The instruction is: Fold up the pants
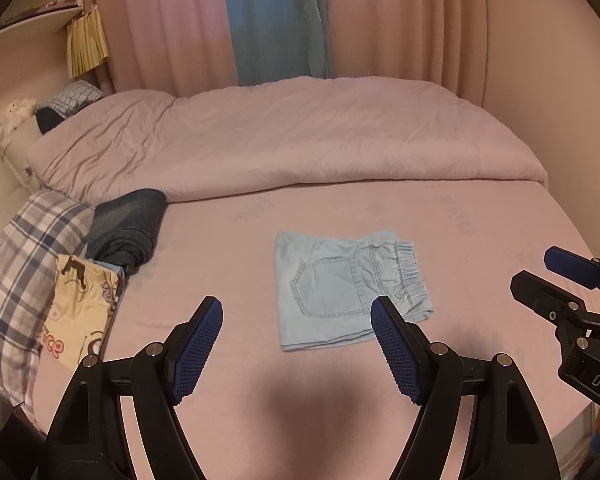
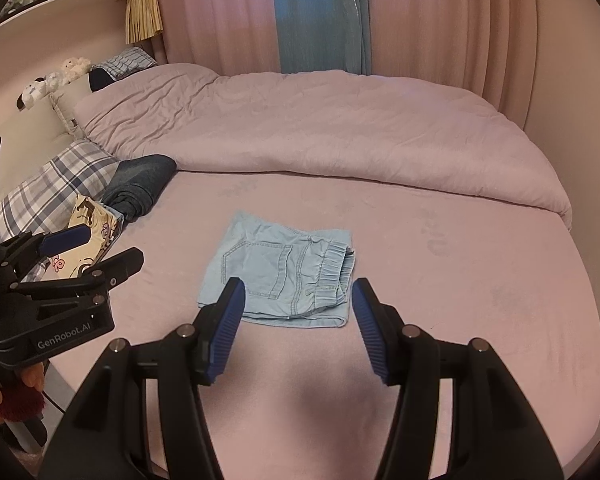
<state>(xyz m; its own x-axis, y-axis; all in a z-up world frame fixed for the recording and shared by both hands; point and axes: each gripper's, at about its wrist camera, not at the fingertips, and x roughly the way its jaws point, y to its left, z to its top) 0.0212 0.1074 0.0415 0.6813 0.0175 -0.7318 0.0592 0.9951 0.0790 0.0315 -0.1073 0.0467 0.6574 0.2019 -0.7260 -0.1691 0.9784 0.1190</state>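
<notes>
Folded pants [image 1: 348,288] lie mid-bed, bare sheet [image 1: 480,240] on every side

I see the pants [image 1: 340,284] as soft pale denim with stitched seams and a gathered elastic waistband. My left gripper [image 1: 296,344] and right gripper [image 2: 298,328] look like matt black plastic with ribbed blue rubbery pads [image 1: 196,352] and shiny metal pins. The bedsheet [image 1: 460,232] is smooth matt cloth, the quilt [image 1: 300,140] wrinkled.
</notes>
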